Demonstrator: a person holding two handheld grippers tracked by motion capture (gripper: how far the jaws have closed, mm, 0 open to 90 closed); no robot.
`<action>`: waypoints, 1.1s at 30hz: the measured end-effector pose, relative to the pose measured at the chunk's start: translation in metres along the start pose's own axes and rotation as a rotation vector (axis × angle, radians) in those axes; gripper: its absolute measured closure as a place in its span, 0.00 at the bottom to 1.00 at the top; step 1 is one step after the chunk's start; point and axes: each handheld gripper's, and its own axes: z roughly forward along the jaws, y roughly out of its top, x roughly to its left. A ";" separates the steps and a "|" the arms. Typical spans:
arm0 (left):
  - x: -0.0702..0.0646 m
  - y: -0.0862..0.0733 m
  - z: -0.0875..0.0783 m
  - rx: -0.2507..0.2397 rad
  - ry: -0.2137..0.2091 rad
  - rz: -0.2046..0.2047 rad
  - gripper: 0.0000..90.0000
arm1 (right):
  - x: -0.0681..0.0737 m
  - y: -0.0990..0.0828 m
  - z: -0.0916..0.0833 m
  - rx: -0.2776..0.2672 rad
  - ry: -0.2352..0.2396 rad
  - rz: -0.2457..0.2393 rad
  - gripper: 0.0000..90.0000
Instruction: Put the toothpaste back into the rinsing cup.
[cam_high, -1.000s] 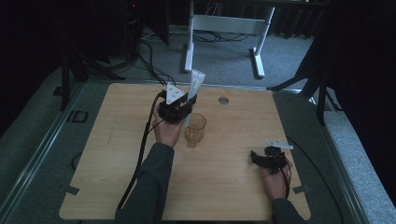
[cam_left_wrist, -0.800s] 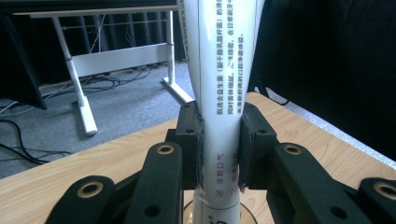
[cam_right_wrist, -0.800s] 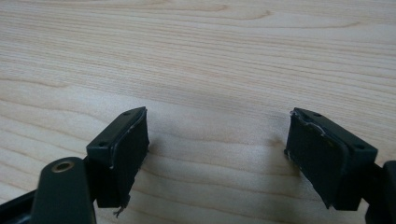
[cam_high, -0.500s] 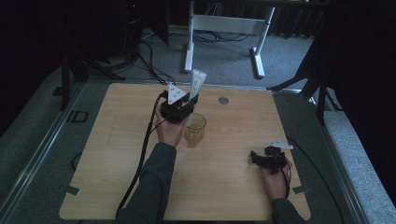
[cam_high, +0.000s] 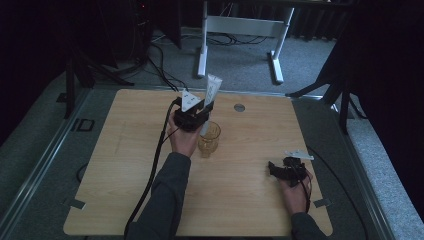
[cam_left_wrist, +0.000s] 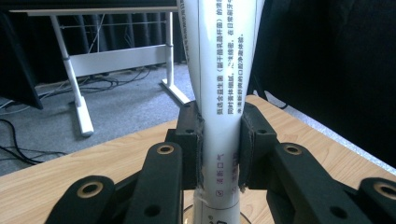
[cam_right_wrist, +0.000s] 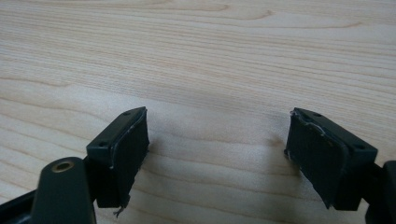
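— Left claw (cam_high: 206, 111)?
— Clamped on white tube (cam_left_wrist: 219, 93), pads (cam_left_wrist: 194, 149) pressing both sides; tube upright, printed text along it, lower end just above amber glass (cam_high: 209, 139).
— Glass?
— Standing mid-bench (cam_high: 125, 150), touching nothing but wood, just right of the left hand (cam_high: 182, 140).
— Right claw (cam_right_wrist: 217, 149)?
— Spread wide, nothing between; low over bare wood, well right of the glass, nearer the person.

tube's (cam_left_wrist: 219, 93) top cut off by the left gripper view's upper edge, its lower end behind the fingers (cam_left_wrist: 189, 144), print too small to read
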 end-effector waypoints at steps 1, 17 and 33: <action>0.000 0.000 0.001 -0.001 -0.002 -0.001 0.81 | 0.000 0.000 0.000 0.000 0.000 0.000 0.23; -0.005 -0.005 0.010 0.013 -0.011 0.007 0.81 | 0.000 0.000 0.000 0.000 0.002 -0.003 0.23; -0.006 -0.011 0.021 0.043 -0.020 0.011 0.81 | 0.000 0.000 0.000 -0.001 0.004 -0.003 0.23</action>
